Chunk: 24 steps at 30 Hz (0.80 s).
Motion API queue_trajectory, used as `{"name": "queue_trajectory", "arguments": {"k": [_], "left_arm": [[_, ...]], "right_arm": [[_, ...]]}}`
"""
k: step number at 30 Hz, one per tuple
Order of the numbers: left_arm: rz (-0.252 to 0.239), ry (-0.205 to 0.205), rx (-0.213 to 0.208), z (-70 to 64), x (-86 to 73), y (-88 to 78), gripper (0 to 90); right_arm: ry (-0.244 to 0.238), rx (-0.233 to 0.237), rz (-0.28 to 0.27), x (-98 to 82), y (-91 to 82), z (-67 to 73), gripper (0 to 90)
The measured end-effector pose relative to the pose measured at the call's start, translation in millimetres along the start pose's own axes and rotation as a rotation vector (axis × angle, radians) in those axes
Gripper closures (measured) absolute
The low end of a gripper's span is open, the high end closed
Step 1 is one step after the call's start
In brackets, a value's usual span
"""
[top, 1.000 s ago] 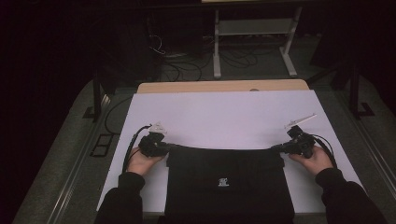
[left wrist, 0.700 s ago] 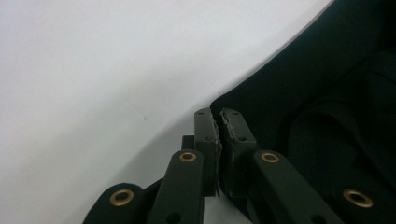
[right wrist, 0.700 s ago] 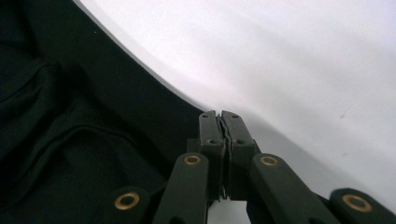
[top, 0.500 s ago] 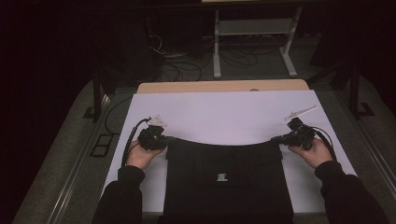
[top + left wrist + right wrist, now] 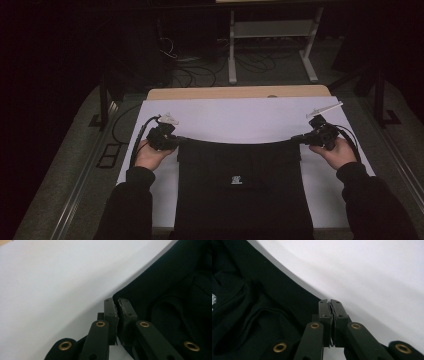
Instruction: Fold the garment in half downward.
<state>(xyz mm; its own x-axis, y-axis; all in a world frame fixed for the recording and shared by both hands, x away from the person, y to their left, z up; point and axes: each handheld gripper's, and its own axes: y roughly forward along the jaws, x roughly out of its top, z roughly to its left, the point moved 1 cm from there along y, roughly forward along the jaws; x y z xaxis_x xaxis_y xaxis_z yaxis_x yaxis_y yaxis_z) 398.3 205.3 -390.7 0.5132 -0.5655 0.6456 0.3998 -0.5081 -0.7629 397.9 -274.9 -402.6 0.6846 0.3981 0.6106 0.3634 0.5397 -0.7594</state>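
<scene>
Left tool [image 5: 172,140]: jaws pressed together on the left top corner of a black garment [image 5: 240,190], edge pinched between the pads [image 5: 110,311]. Black garment: spread across the near middle of the white surface [image 5: 240,117], top edge stretched between both tools. Right tool [image 5: 300,139]: jaws pinching the right top corner.

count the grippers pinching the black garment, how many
2. The left gripper is shut on the black garment at its far left corner; the right gripper is shut on its far right corner. The edge stretches between them over the white table cover.
</scene>
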Motion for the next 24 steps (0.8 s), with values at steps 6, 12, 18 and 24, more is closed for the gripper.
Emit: {"name": "queue_trajectory", "arguments": {"k": [6,12,18,24], "left_arm": [[-0.006,0.022,0.018,-0.6,10.4,-8.3,84.4],[0.0,0.029,0.041,0.5,24.8,-11.9,84.4],[0.014,0.036,0.055,3.6,35.1,-10.0,84.3],[0.018,0.029,0.071,15.4,41.7,-6.5,84.3]], "right_arm": [[-0.014,-0.02,-0.007,9.0,-7.6,1.5,86.4],[-0.021,-0.048,-0.019,20.4,-14.0,1.3,86.3],[-0.016,-0.071,-0.019,33.2,-14.7,-2.6,86.3],[-0.002,-0.091,-0.038,44.0,-14.4,-6.2,86.1]]}}
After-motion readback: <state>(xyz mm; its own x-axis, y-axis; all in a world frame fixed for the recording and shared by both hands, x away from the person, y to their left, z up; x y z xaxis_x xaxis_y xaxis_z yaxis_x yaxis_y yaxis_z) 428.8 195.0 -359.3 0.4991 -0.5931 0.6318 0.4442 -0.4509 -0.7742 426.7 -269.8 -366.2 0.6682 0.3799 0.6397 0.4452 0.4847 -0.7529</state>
